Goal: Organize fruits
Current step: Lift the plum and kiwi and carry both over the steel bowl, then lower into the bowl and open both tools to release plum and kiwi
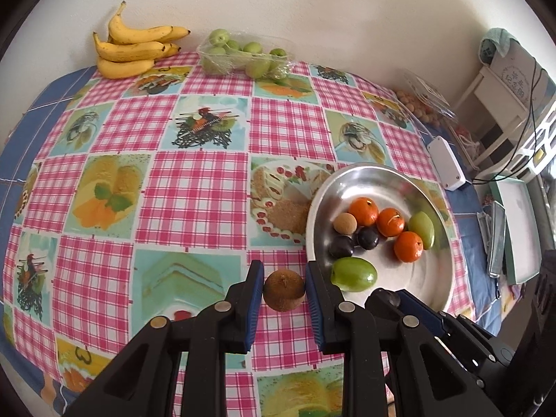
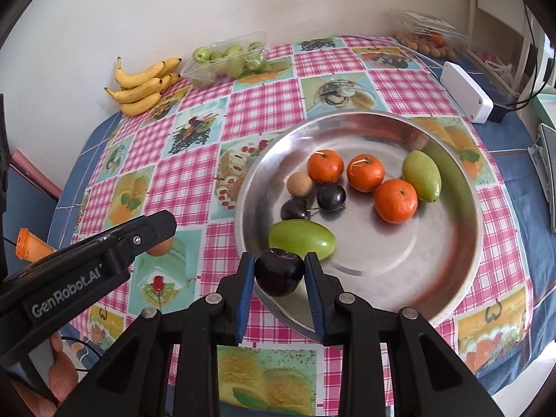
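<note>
**Both grippers carried fruit beside the metal dish**

The left gripper (image 1: 284, 290) clenched a brown kiwi (image 1: 284, 289) above the checked tablecloth (image 1: 194, 187), just left of the metal dish (image 1: 382, 173). The right gripper (image 2: 279, 278) gripped a dark plum (image 2: 279, 271) over the dish's near rim, close to a green fruit (image 2: 301, 239) lying inside.

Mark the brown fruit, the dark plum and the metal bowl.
brown fruit (image 1: 284, 290), left wrist view, middle of its skin.
dark plum (image 2: 279, 271), right wrist view, its front face.
metal bowl (image 2: 399, 267), right wrist view, bare floor.
</note>
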{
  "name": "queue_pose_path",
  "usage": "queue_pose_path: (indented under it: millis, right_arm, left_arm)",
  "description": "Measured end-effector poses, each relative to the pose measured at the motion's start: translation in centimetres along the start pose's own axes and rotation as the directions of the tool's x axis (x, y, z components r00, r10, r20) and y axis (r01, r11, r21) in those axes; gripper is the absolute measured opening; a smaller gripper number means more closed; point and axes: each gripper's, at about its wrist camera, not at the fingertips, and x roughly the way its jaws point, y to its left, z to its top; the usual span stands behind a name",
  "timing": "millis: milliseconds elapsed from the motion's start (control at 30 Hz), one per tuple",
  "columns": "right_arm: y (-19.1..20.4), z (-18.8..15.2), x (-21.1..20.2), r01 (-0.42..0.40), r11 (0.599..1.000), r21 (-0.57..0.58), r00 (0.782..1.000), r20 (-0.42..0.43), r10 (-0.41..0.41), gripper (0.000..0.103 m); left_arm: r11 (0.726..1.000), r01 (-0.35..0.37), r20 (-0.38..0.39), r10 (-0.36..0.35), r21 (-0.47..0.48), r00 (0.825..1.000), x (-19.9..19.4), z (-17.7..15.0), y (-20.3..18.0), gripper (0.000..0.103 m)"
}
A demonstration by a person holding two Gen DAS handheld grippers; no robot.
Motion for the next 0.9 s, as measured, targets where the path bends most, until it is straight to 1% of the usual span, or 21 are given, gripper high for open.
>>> queue_pose_path:
  millis: [133,300,500,733,800,900]
  right_arm:
    - [-1.9,0.2,0.1,0.021,0.998,0.060,1.000,-0.003,-0.021,0.030]
    - [-4.9,0.2,-0.4,0.104,0.985,0.138,0.994,0.005,-0.106,0.030]
    - [-7.6,0.2,-1.0,0.132,0.968,0.213,0.990,0.011,-0.137,0.030]
    - [-8.2,0.1,-0.7,0.138,0.965,0.222,0.990,-0.002,-0.141,0.030]
    - [-8.1,0.1,-0.4,0.141,0.967,0.213,0.990,-0.016,-0.141,0.031]
    - [-7.8,-0.1,0.6,0.146,0.969,0.199,0.989,-0.049,-0.139,0.031]
  left_arm:
    - [0.999,0.031,-0.023,-0.031,0.012,0.999,0.6,-0.3,-0.9,0.026]
    - [0.996,0.073,-0.044,-0.071,0.050,0.997,1.2,-0.8,-2.7,0.026]
    - [0.988,0.104,-0.070,-0.096,0.115,0.993,1.9,-1.8,-5.1,0.026]
    - [0.983,0.109,-0.108,-0.094,0.145,0.990,3.3,-2.5,-6.3,0.026]
    - [0.983,0.100,-0.122,-0.082,0.155,0.989,3.8,-2.7,-6.4,0.026]
    - [0.982,0.107,-0.147,-0.084,0.157,0.986,4.5,-2.9,-6.6,0.026]
